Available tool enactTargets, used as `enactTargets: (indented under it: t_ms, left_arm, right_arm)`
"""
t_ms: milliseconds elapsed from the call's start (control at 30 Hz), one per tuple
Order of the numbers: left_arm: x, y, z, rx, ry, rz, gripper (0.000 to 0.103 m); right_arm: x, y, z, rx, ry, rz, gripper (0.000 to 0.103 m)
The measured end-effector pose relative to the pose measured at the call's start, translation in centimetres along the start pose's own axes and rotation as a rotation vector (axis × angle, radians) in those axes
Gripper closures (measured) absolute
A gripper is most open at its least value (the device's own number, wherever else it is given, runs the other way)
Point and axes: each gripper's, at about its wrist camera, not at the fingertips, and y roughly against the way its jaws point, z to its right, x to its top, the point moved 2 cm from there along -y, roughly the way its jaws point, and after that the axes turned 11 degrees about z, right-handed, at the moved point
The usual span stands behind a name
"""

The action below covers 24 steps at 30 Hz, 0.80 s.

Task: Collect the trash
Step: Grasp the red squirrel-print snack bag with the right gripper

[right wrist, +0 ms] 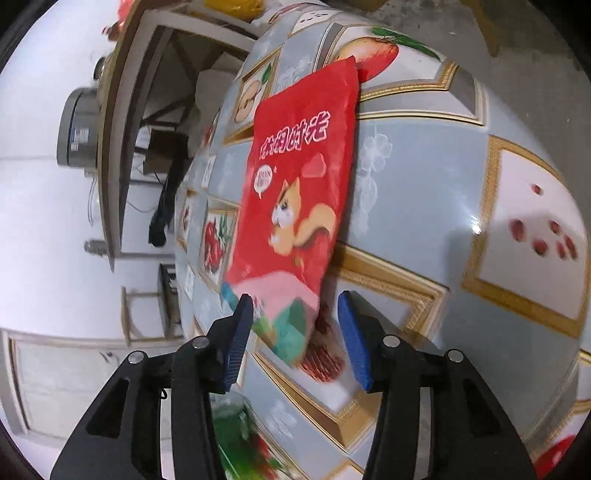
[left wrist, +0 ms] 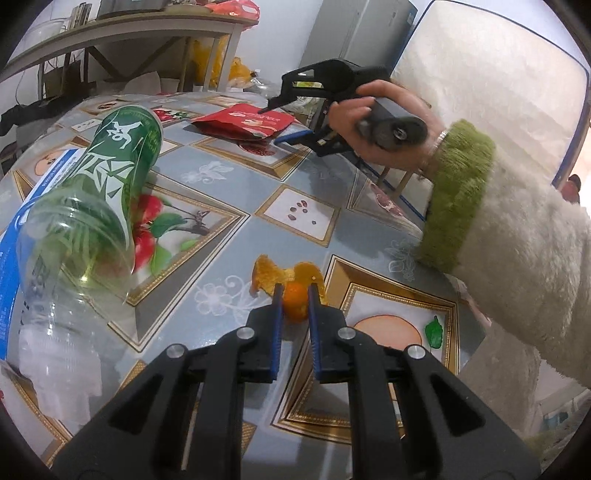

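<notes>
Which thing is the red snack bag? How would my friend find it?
Look at the table with the fruit-picture cloth. At its far end, flat on the cloth, lies the shiny red plastic snack bag, with the open right tongs around its near corner. Unlike the green-labelled clear bottle and the orange peel, it shows a cartoon squirrel.

You're in a home: a fruit-print tablecloth [left wrist: 295,192], a cluttered shelf [left wrist: 122,29], a fridge [left wrist: 354,33] and a mattress [left wrist: 491,81] against the wall.

We see the orange peel [left wrist: 295,295] partly hidden behind our left gripper [left wrist: 295,291], the bottle [right wrist: 236,439] a green blur cut off below, the snack bag [right wrist: 295,192] corner smeared.
</notes>
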Motion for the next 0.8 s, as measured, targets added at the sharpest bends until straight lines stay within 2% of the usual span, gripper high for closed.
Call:
enactTargets:
  t_ms: [267, 367, 467, 567, 800]
  left_arm:
    - [-0.1, 0.0, -0.2, -0.011, 0.020, 0.001, 0.092]
    - [-0.2, 0.1, -0.2, -0.010, 0.021, 0.001, 0.092]
    - [-0.2, 0.3, -0.1, -0.006, 0.019, 0.003, 0.092]
    - [-0.1, 0.3, -0.3, 0.000, 0.023, 0.008, 0.092]
    - [0.4, 0.6, -0.7, 0.027, 0.040, 0.021, 0.092]
  right_arm:
    - [0.2, -2.1, 1.2, 0.012, -0.126, -0.014, 0.098]
    - [0.3, -2.3, 1.7, 0.033, -0.169, -0.013, 0.100]
    - [0.2, -1.9, 1.7, 0.020, -0.151, 0.006, 0.100]
    - [-0.3, -0.8, 2.2, 0.025, -0.127, -0.011, 0.100]
    - [-5.3, 6.8, 5.1, -0.007, 0.026, -0.094, 0.100]
